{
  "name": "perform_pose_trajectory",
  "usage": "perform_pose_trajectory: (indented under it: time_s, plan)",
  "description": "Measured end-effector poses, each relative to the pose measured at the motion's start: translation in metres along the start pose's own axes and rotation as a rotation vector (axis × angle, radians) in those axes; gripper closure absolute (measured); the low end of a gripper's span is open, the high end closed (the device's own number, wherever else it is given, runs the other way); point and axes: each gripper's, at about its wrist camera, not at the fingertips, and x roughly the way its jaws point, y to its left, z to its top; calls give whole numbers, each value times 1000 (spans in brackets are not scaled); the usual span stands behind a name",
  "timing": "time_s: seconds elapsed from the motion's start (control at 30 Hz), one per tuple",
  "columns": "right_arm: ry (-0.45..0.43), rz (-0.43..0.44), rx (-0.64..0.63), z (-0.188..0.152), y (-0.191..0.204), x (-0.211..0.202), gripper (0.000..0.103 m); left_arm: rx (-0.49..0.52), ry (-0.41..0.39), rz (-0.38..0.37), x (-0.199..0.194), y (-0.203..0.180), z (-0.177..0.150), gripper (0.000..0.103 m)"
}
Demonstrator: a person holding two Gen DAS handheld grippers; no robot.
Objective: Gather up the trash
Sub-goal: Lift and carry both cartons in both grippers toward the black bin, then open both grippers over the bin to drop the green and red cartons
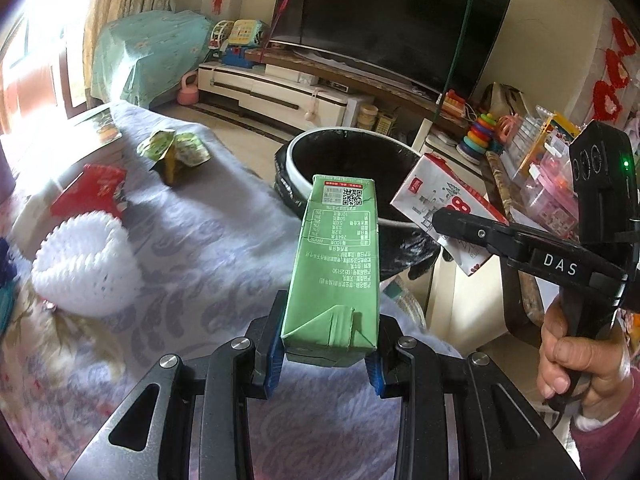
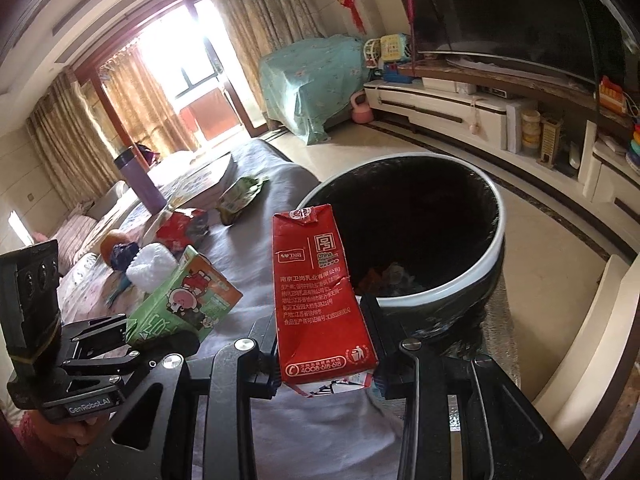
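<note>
Leftmost on the lilac patterned bedspread (image 1: 208,240) sits a white foam fruit net (image 1: 86,264), soft, springy and nearly weightless; it would squash under any pinch, so taking it across its middle looks safest. Behind it lies a crumpled red wrapper (image 1: 90,192), and further back a crushed green carton (image 1: 172,152), both thin, creased and likely light, offering folded edges to nip.

Next comes the left gripper (image 1: 326,364), its blue-padded jaws clamped on the bottom end of a green milk carton (image 1: 340,264). That carton is a tall box of coated paperboard, smooth and a little slick, with a folded flap at its base; judging by its dented wall it is probably empty, light, and stiff only along its corners. It is held just short of the black-lined trash bin (image 1: 296,152), its top end over the near rim.

To the right, the right gripper (image 2: 326,376) is closed on the base of a red milk carton (image 2: 320,292), glossy, scuffed and creased at one edge, so likely to buckle if squeezed harder. It hangs beside the bin's white rim (image 2: 494,248), with scraps of rubbish visible at the bottom. Gripping both cartons low on their flat faces seems sound, though the slick coating could let them slide.
</note>
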Motion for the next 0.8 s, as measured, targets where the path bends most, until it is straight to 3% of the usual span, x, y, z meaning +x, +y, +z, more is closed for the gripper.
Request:
perform_pose_trajectory:
  time_s: [0.8]
  plan:
    - [28,-83,-1,43,-38,19,69,47,18,-7,45,-23,56,71]
